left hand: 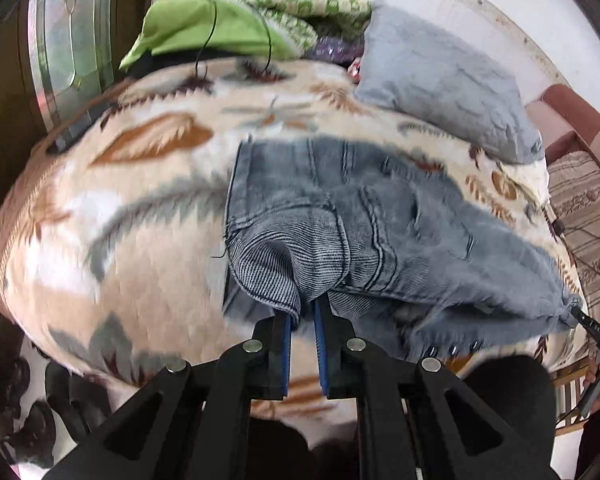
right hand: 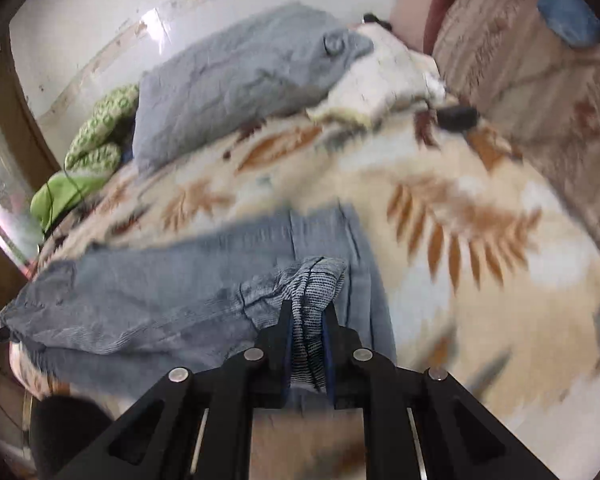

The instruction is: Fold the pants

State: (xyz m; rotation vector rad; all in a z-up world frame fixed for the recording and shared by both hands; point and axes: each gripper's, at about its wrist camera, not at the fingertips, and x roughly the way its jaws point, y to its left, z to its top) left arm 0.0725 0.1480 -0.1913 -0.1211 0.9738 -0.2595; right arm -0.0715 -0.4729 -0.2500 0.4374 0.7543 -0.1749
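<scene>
The jeans point(left hand: 340, 216) lie across a leaf-patterned blanket point(left hand: 140, 184) on the bed, partly doubled over. The left gripper point(left hand: 306, 312) tilts steeply down at the near edge, its fingers pinched tight on a fold of denim. The right gripper point(right hand: 309, 320) also slants downward, fingers narrow with a bunched denim edge between them. A grey pillow point(right hand: 236, 76) rests at the far side.

Each hand-held gripper point(left hand: 306, 312) point(right hand: 309, 316) is matte black with blue pads point(left hand: 286, 344), round silver screws point(left hand: 253, 345) and triangular cut-outs.
</scene>
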